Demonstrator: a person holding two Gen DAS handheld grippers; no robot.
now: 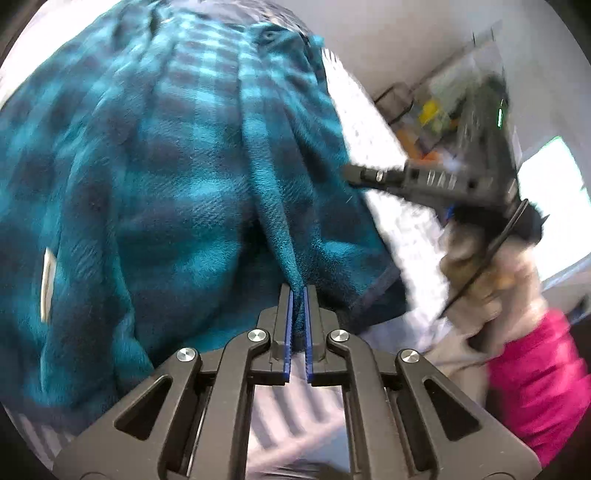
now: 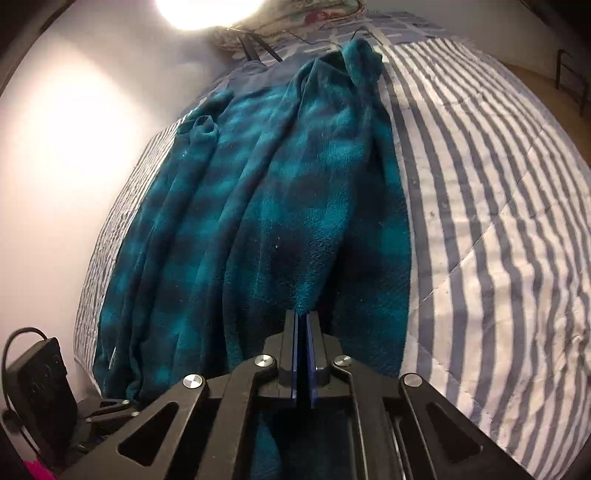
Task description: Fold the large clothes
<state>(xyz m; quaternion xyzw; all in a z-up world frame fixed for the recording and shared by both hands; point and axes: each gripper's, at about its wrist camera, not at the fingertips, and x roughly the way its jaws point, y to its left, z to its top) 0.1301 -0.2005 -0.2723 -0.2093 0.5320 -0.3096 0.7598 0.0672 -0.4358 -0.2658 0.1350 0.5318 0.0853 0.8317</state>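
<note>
Fleece (image 1: 155, 177), the teal plaid garment you are folding, is caught in both of your tongs. Your left gripper (image 1: 298, 295) is pinching a ridge of it between nearly shut jaws, with the cloth running up from the blue pads (image 1: 290, 325) toward twelve o'clock. Your right gripper (image 2: 303, 321) is clamping another fold the same way, its jaws closed on the pile at the near hem, cloth also showing below the linkage.

Moving outward, the fleece is lying stretched along the bed (image 2: 498, 192), on the striped quilt, and reaching away from you toward twelve o'clock in the right view, where its far end is bunching near a patterned pillow (image 2: 295, 22). A cuffed sleeve (image 2: 203, 127) is resting at ten o'clock. In the left view your right tool is showing at three o'clock, blurred, with your gloved hand (image 1: 491, 266) and pink sleeve (image 1: 543, 376) below it. At eight o'clock in the right view a black box (image 2: 37, 384) with a cable is sitting beside the bed.

You are, by my reading, just taking hold of the near hem for a lengthwise fold, so the fold itself is not yet made. Next you will likely be lifting both corners together, keeping them level and apart enough to hold the edge taut, then carrying them toward the far end. Watch that the thick pile is not slipping from the pads, and that loose wrinkles are not doubling under.
</note>
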